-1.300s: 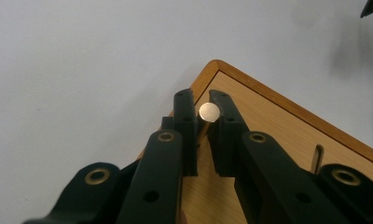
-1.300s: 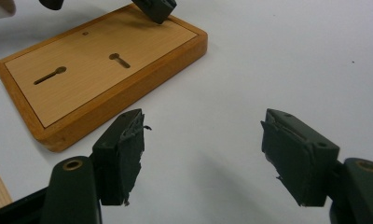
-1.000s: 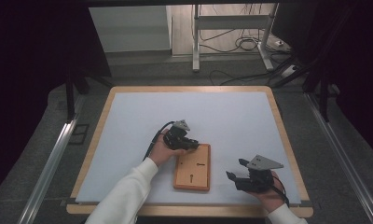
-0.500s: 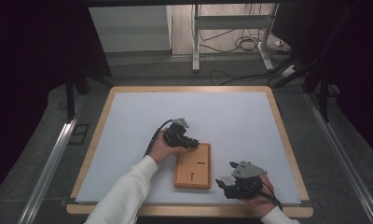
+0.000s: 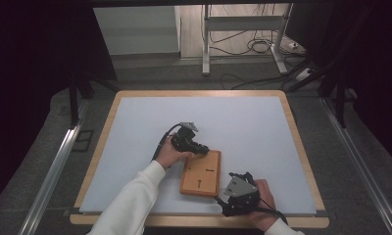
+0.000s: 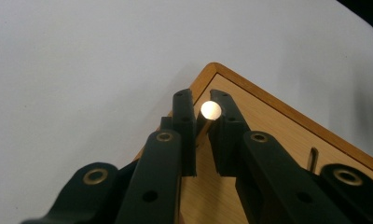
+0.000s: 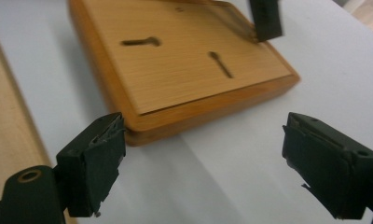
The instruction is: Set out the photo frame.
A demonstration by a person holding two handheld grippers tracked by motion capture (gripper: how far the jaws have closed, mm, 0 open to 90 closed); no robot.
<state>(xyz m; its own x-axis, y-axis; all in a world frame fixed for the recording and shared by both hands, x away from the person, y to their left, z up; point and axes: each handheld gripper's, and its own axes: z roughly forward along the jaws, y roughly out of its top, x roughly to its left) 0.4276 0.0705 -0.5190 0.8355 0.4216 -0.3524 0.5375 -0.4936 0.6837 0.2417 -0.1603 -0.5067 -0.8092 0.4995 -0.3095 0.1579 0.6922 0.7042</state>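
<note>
Here, low centre of the high view: a wooden board (image 5: 201, 172) lies flat on the pale mat, with two small keyhole-like slots cut in its face. Left gripper (image 5: 200, 147) sits at the board's upper left corner, jaws drawn narrow on a slim brass-coloured peg (image 6: 210, 111); in the left gripper view the peg's bright round end shows between the two jaws, standing over that corner. Right gripper (image 5: 237, 195) rests at lower right of the frame, just beside the board's near right corner; its jaws have just been opening and now stand wide, nothing between them, the board's edge ahead of them in the right gripper view (image 7: 203, 112). Judged step: the peg is held over the board while the other tool comes in to steady it. Next move likely calls for the wide jaws to close across the board's corner or edge squarely, so it does not slide on the smooth mat. Surface: light blue-white mat on a wood-rimmed table (image 5: 302, 161). Room: dim, grey floor, metal stand legs and loose cables at upper centre
</note>
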